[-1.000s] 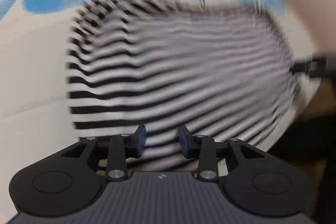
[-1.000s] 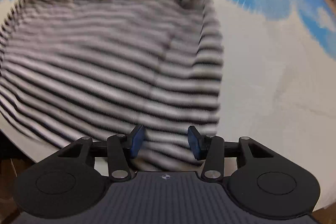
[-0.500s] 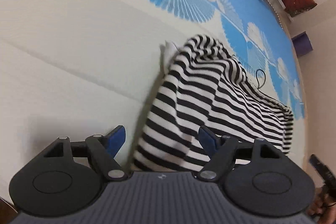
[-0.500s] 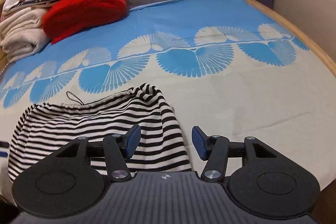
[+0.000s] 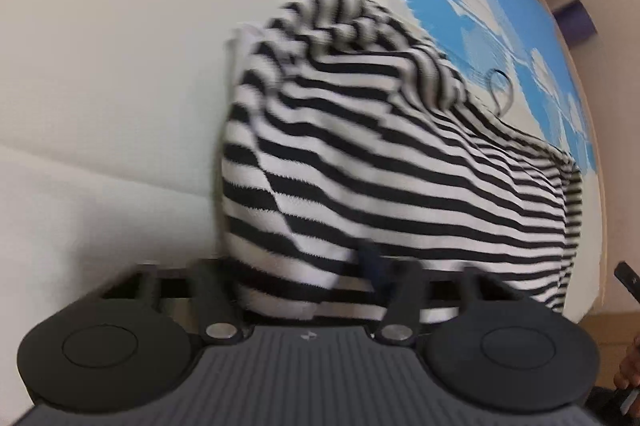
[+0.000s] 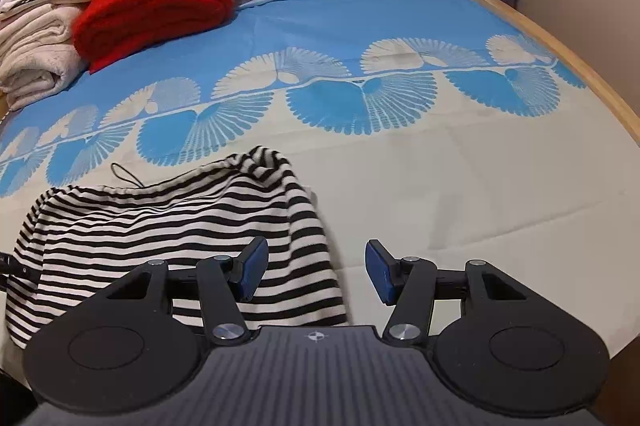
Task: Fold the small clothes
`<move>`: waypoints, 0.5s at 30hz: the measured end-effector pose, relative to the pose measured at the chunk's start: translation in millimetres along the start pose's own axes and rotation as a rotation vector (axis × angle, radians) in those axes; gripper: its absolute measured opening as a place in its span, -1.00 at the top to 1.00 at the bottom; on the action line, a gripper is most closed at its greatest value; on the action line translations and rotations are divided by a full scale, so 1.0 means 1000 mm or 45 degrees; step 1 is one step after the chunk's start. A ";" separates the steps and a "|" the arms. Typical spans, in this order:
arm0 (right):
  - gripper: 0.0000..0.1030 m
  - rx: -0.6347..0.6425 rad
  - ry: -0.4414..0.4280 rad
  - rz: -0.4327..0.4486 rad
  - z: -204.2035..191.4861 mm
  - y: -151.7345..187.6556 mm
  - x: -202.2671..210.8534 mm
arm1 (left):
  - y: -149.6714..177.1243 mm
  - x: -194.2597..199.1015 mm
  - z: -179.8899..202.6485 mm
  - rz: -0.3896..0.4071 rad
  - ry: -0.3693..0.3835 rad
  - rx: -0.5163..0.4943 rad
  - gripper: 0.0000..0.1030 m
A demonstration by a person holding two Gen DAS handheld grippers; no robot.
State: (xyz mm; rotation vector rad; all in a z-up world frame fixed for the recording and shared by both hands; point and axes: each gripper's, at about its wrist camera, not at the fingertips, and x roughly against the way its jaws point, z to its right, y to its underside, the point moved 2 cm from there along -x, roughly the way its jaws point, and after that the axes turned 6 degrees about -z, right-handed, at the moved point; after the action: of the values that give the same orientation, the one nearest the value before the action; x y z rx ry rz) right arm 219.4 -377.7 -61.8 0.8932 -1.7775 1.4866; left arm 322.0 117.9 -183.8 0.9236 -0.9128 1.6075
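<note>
On bedspread [image 6: 440, 210], striped garment [image 6: 168, 226] bunching. We are holding right gripper [image 6: 316, 270] apart, empty; left gripper [image 5: 304, 278] buried in fabric, state unclear. Risking grabbing several layers, dragging garment off edge.

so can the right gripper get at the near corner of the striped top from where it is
Probably yes. The right gripper is open, and the striped top lies flat on the bedsheet with its near right corner just under the left finger. Nothing sits between them.

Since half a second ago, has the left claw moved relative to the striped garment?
Yes. The left claw has pushed forward onto the striped garment, whose near edge now bunches between its fingers; the fan-patterned bedsheet gives the fixed reference.
</note>
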 end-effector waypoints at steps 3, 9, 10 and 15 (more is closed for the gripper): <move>-0.08 -0.032 0.011 -0.003 0.006 -0.001 -0.001 | 0.002 0.006 0.011 0.041 -0.014 -0.063 0.54; -0.08 -0.097 0.002 0.003 0.007 -0.005 -0.002 | 0.012 0.050 -0.001 0.203 0.075 -0.047 0.77; -0.08 -0.096 0.007 0.004 0.005 -0.005 -0.003 | 0.013 0.057 -0.006 0.233 0.073 -0.030 0.78; -0.08 -0.104 0.019 0.005 -0.003 -0.007 -0.005 | 0.020 0.082 -0.019 0.293 -0.012 -0.010 0.78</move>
State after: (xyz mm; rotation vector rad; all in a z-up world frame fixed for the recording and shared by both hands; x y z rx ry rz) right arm 228.3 -375.0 -61.5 0.8356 -1.8167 1.4090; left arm 285.9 163.0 -120.2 0.8450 -1.0619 1.7934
